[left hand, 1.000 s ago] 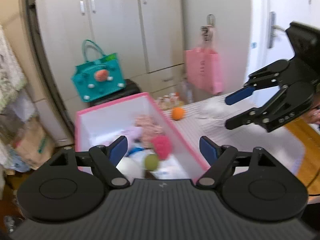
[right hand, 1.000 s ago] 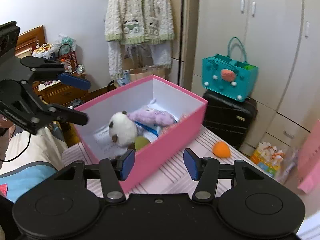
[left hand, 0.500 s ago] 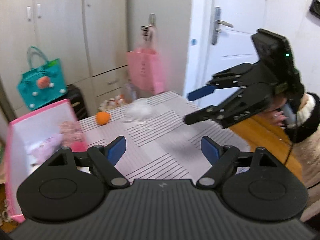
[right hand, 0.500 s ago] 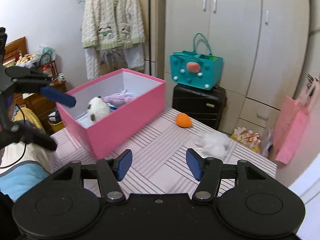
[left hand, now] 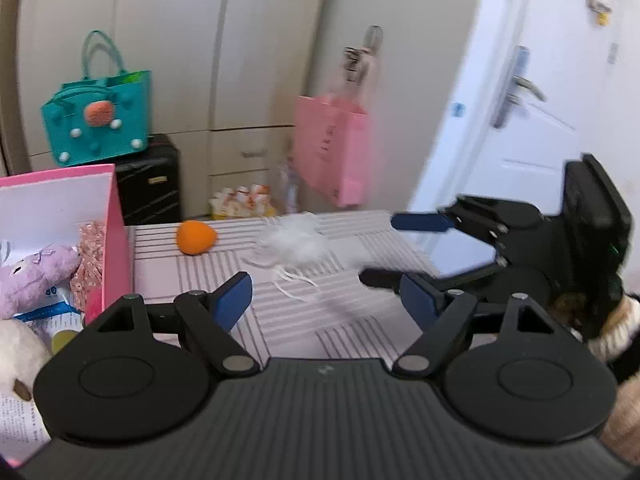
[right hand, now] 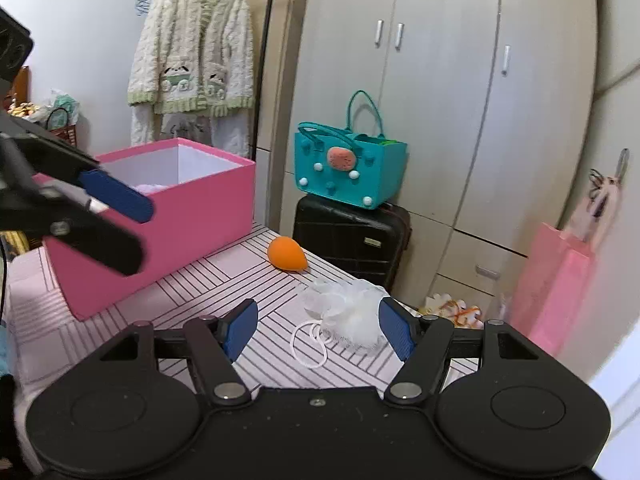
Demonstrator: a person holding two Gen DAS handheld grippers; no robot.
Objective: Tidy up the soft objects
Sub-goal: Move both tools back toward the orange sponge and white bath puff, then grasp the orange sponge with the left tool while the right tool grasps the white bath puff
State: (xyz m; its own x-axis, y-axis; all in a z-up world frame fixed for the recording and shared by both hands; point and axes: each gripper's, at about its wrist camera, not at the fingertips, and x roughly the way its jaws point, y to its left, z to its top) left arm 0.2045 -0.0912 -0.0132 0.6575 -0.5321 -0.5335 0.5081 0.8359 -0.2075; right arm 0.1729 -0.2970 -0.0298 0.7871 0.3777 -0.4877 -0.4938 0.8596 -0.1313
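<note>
A white mesh bath pouf [right hand: 352,316] with a cord loop lies on the striped table [right hand: 224,280], just ahead of my open, empty right gripper [right hand: 318,326]. It also shows in the left wrist view [left hand: 294,240]. An orange soft egg [right hand: 286,254] [left hand: 196,237] lies beyond it. The pink box [right hand: 168,216] [left hand: 114,236] holds a purple plush [left hand: 28,276], a white plush [left hand: 16,356] and other soft items. My left gripper [left hand: 326,300] is open and empty beside the box. The right gripper also shows in the left wrist view [left hand: 384,250], the left one in the right wrist view [right hand: 124,232].
A teal bag [right hand: 348,172] sits on a black suitcase [right hand: 352,240] behind the table. A pink paper bag [right hand: 552,284] hangs at the right by a white door [left hand: 532,120]. A cardigan [right hand: 192,64] hangs on the far wall. The table's far edge lies just past the pouf.
Both grippers have swung away from the pink box toward the table. The right gripper has moved close to the pouf. Both stay open and empty.
</note>
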